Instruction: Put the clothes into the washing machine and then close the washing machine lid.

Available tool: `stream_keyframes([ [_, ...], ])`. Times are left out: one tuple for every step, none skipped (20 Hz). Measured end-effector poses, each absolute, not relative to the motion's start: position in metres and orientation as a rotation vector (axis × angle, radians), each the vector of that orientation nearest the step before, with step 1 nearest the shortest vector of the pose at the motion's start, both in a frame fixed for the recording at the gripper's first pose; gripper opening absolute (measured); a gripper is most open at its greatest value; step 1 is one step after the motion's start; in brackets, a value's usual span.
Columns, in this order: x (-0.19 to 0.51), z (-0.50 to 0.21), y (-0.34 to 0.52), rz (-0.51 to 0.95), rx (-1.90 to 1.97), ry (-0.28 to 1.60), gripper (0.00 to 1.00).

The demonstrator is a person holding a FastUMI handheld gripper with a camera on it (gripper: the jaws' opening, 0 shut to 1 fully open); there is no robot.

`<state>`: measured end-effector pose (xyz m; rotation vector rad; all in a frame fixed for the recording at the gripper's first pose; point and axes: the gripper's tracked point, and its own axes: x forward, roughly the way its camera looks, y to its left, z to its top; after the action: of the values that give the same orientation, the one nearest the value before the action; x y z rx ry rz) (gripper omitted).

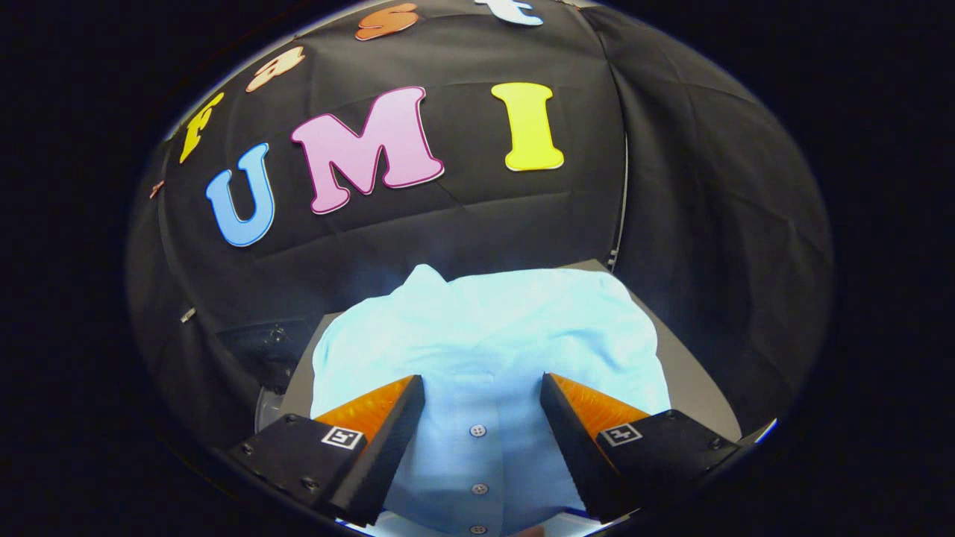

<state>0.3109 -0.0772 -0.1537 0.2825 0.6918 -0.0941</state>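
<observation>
Nearest, the tongs (483, 388) spread wide, both fingers (388, 418) reaching forward with a broad gap between them. Nothing clamped: the tips sit apart, one on each side of the button placket, over the cloth and perhaps grazing it, though contact cannot be told for sure.

Between and just beyond the fingers, a pale blue button-front cotton shirt (485, 335), lying loosely bunched, its row of small grey buttons (478, 430) running down the middle of the gap. Crumpled folds rising toward the far side, one corner of fabric poking up at the far left of the heap.

Under the shirt, a flat grey surface (690, 388), its bare edge showing to the right of the cloth and a sliver to the left. Beyond that, the black cloth wall of the booth (709, 186).

Judged from this: the first step in hand, the pick-up of the clothes, with the grasp not yet made. Washing machine and its lid not made out from here, so loading and lid-closing both left to do. Next move calls for a lowering of the tips into the fabric and a squeeze on a thick fold near the placket, enough cloth gathered to stop the shirt slipping free or trailing on the lift.
</observation>
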Motion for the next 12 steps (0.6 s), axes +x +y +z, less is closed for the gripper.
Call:
stream_keyframes([
  [0.315, -0.152, -0.078, -0.106, 0.299, 0.668, 0.99],
  [0.314, -0.155, -0.078, -0.105, 0.297, 0.676, 0.99],
  [0.313, -0.155, -0.077, -0.095, 0.276, 0.677, 0.99],
  [0.311, -0.158, -0.079, -0.085, 0.239, 0.683, 0.99],
  [0.310, -0.159, -0.080, -0.068, 0.212, 0.689, 0.97],
  [0.310, -0.159, -0.080, -0.045, 0.170, 0.689, 0.91],
  [0.308, -0.167, -0.079, -0.013, 0.116, 0.717, 0.91],
  [0.313, -0.164, -0.075, -0.004, 0.076, 0.695, 0.70],
  [0.310, -0.164, -0.078, -0.002, 0.011, 0.716, 0.49],
  [0.307, -0.165, -0.078, -0.035, 0.036, 0.707, 0.29],
  [0.309, -0.165, -0.077, -0.039, 0.035, 0.682, 0.08],
  [0.311, -0.164, -0.078, -0.040, 0.038, 0.682, 0.08],
])
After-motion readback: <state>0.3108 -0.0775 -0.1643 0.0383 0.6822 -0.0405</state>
